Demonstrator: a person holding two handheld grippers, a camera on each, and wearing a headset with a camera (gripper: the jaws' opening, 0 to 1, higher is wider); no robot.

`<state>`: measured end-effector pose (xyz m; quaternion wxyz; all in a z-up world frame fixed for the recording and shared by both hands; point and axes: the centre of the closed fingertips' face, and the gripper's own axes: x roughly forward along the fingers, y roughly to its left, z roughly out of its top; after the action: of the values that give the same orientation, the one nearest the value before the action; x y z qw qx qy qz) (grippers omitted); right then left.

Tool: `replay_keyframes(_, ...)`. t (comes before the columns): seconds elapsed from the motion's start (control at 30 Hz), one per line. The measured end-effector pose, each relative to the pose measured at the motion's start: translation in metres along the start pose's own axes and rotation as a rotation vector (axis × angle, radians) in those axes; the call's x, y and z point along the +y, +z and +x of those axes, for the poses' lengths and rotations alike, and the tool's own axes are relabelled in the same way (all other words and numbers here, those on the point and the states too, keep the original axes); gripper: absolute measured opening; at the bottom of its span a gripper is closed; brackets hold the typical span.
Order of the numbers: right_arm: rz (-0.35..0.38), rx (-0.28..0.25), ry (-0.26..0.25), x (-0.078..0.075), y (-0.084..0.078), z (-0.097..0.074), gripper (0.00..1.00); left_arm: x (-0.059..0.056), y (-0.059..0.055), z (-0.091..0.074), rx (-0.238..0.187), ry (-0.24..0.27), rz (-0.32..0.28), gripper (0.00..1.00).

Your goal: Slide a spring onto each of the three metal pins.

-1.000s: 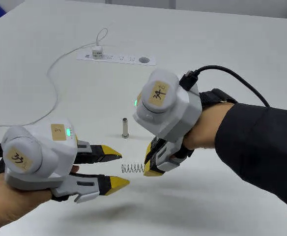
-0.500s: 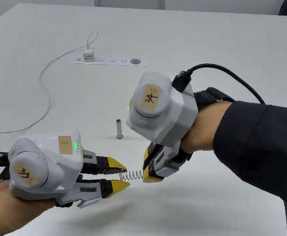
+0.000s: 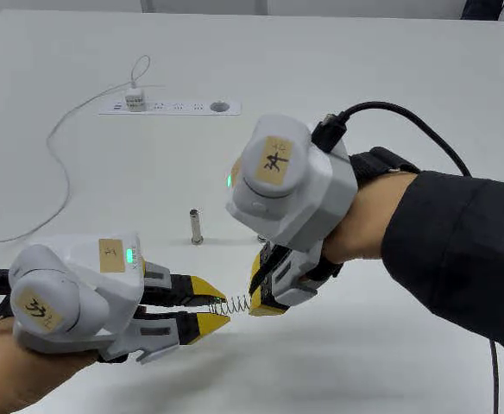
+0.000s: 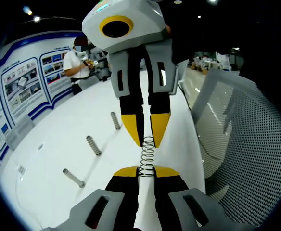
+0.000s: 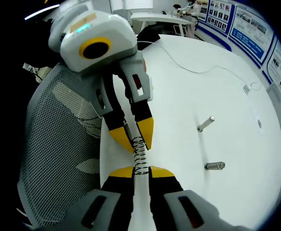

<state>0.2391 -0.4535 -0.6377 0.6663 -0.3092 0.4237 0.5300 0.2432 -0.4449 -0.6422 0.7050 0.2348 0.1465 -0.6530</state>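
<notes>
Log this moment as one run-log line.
left gripper: shut on spring | right gripper: shut on spring's other end | one pin: bare

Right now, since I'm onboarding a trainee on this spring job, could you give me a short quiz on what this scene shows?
1. How many of the three short upright metal pins already wear a spring?
2. What spans the left tool and the right tool? A) a black cable B) a small coiled steel spring C) a metal pin
3. True or false: the bare pin lies flat on the white table.
Key: 1) two; 2) B; 3) false, it stands upright.
</notes>
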Motion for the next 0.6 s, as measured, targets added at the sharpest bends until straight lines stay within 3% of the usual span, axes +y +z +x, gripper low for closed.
replay_keyframes(0.27,0.077,-0.092,-0.004,0.0,-0.01,-0.002,0.14,0.0,0.012,-0.001,-0.043,0.0,-0.004,0.11)
replay_keyframes(0.43,0.134,-0.172,-0.001,-0.001,-0.005,-0.003,0.12,0.0,0.016,-0.002,-0.061,0.0,-0.016,0.11)
replay_keyframes(0.6,0.12,-0.183,-0.015,0.0,0.002,-0.008,0.12,0.001,0.015,-0.001,-0.053,0.002,-0.018,0.11)
